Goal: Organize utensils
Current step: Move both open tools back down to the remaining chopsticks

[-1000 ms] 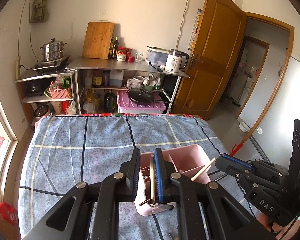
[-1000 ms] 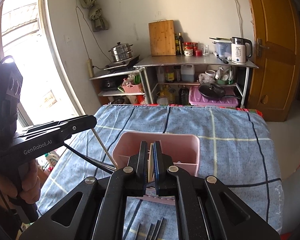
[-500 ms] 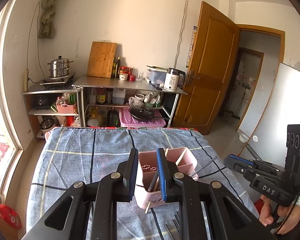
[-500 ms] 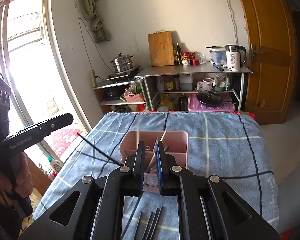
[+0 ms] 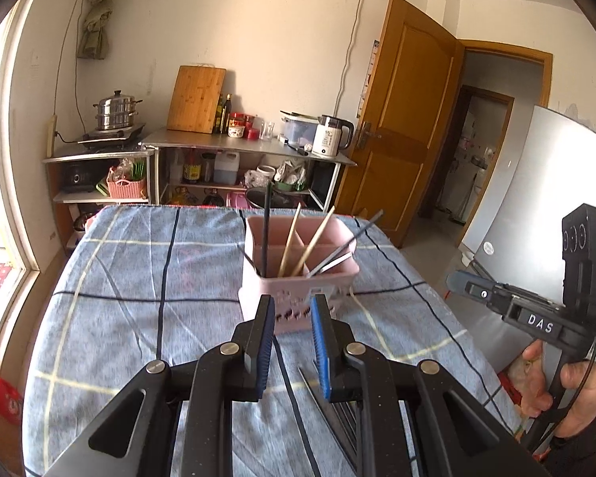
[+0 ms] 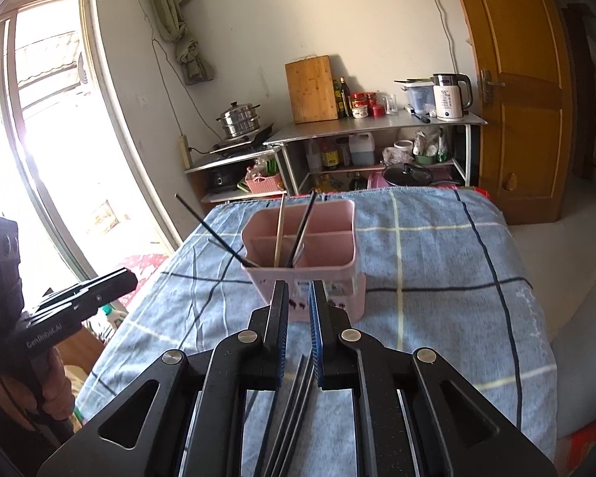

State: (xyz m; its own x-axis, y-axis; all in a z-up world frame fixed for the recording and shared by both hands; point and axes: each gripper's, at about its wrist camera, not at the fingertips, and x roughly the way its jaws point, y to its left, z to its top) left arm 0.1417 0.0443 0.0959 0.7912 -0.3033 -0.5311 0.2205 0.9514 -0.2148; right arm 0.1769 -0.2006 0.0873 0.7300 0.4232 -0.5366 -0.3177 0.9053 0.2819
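The left gripper (image 5: 292, 342) hangs with its blue-padded fingers spread and nothing between them, pulled back just short of the pink plastic divided utensil caddy (image 5: 298, 278). The right gripper (image 6: 298, 334) hovers likewise over the near side, its fingers parted by a narrower gap and also holding nothing.

Under both tools, at the near edge of the blue checked tablecloth (image 5: 139, 298), lie several loose dark chopsticks (image 6: 294, 409), side by side and pointing toward the caddy (probably the next ones to sort). That would explain the raised, empty stance: each tool looks free to drop onto the loose sticks.

In the caddy, two pale wooden chopsticks (image 5: 298, 238) and some dark chopsticks (image 5: 265, 230) lean at loose angles; one dark stick (image 6: 214, 234) tilts well out past the left rim. It could snag a tool coming in low from that side.

The cloth around the caddy is otherwise bare, with open room left, right and behind.
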